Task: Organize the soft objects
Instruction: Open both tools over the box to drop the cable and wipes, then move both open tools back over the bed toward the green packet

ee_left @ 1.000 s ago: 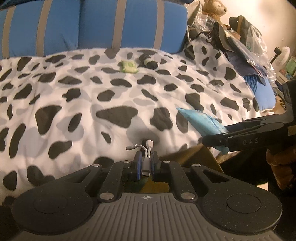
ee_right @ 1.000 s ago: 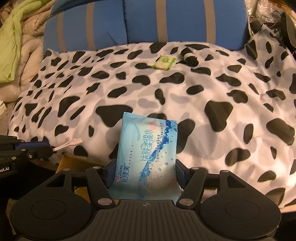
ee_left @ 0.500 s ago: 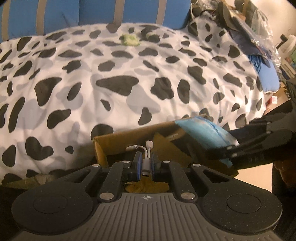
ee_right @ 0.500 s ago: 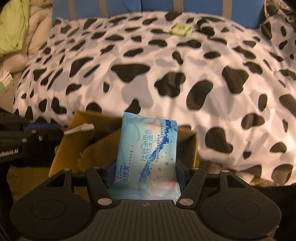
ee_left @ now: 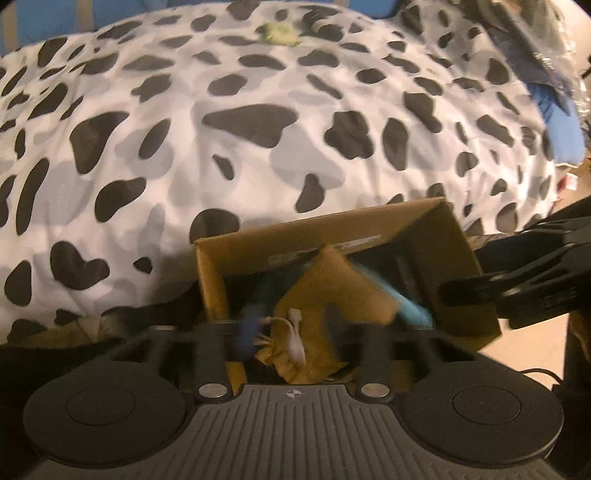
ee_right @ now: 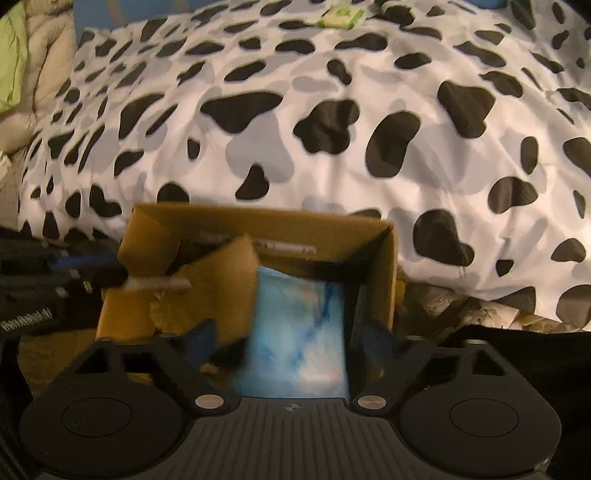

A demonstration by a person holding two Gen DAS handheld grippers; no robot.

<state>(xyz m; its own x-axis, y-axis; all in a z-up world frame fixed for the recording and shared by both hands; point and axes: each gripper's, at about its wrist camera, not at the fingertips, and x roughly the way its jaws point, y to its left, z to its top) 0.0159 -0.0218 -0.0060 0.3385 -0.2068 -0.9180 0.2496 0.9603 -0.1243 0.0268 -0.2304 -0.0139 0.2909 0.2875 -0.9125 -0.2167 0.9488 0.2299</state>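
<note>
Both grippers point steeply down over an open cardboard box (ee_right: 380, 258) that stands against the near edge of the bed (ee_right: 332, 122) with its cow-print cover. The right gripper (ee_right: 291, 343) has just been opening its jaws; they stand wide, clear of the blue wet-wipe pack (ee_right: 299, 332), which shows blurred between them over the box's right half. The left gripper (ee_left: 291, 332) has also just been opening its jaws to about half width, and the small white cable adapter (ee_left: 293, 332) hangs loose between them, nearer the blue left pad, above a crumpled yellow-brown item in the box. A small green packet (ee_right: 341, 16) lies near the far edge of the bed.
</note>
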